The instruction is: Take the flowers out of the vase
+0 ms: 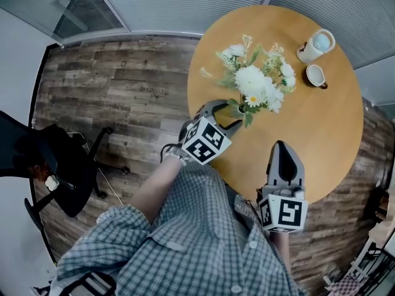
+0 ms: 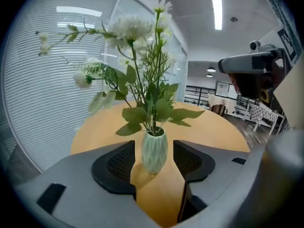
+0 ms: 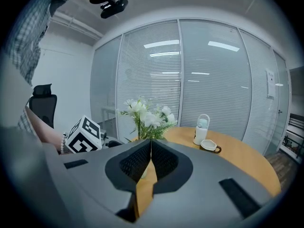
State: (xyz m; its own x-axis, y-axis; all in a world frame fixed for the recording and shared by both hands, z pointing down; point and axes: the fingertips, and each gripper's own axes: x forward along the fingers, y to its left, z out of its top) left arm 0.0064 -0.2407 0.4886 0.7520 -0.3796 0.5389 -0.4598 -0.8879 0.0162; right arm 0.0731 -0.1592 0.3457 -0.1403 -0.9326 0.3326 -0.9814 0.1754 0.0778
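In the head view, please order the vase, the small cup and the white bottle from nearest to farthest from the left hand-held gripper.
1. Vase, between the open jaws of the left hand-held gripper.
2. Small cup, far right on the table.
3. White bottle, just beyond the cup.

Bright, even light is coming from ceiling strips (image 2: 217,11), which are glaring white and reflecting in the glass wall (image 3: 199,70). The vase (image 2: 154,151) is throwing a soft shadow on the table (image 2: 218,129). Fisheye edges are bending and darkening; the near foreground is blurring.
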